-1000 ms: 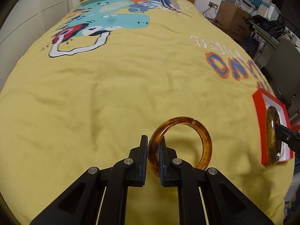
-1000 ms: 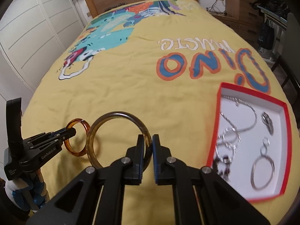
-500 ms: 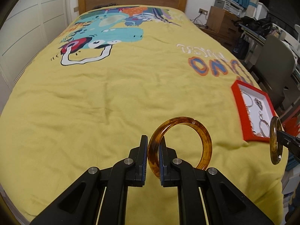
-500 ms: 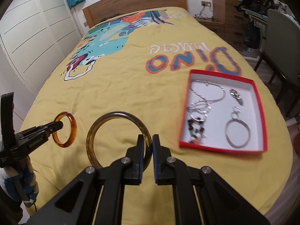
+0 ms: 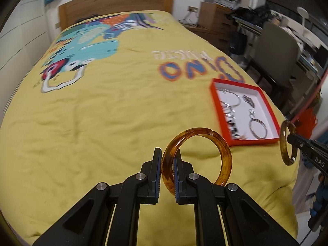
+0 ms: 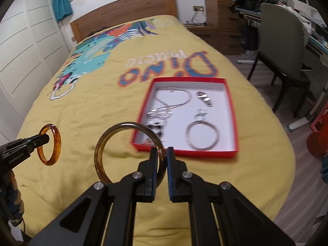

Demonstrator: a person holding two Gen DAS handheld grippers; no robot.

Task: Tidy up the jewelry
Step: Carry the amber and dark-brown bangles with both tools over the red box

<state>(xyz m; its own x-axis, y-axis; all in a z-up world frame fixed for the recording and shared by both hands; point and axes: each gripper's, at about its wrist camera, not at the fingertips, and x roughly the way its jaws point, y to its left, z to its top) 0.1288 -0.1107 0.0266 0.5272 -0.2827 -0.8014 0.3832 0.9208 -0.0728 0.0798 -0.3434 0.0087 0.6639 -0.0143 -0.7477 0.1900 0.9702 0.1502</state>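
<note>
The left gripper point(image 5: 167, 171) pinches an amber tortoiseshell bangle point(image 5: 222, 157) by its rim, the ring standing upright above the yellow dinosaur-print bedspread point(image 5: 102, 123). The right gripper point(image 6: 162, 164) is clamped on a darker, thinner bangle point(image 6: 100, 149), also held on edge in the air. Each wrist camera catches the other tool at its margin: the left view shows the dark bangle nearly edge-on at far right, while the right view shows the amber one face-on at far left.

A red-rimmed jewelry box point(image 6: 231, 123) with a white floor lies on the bedspread near the foot of the bed. The right view looks down into it: a silver chain necklace point(image 6: 176, 100), a large silver hoop point(image 6: 202, 137), a small clip-like piece point(image 6: 204, 98), and dark beaded items, possibly earrings, which are blurred. The left view shows the box more obliquely.
</note>
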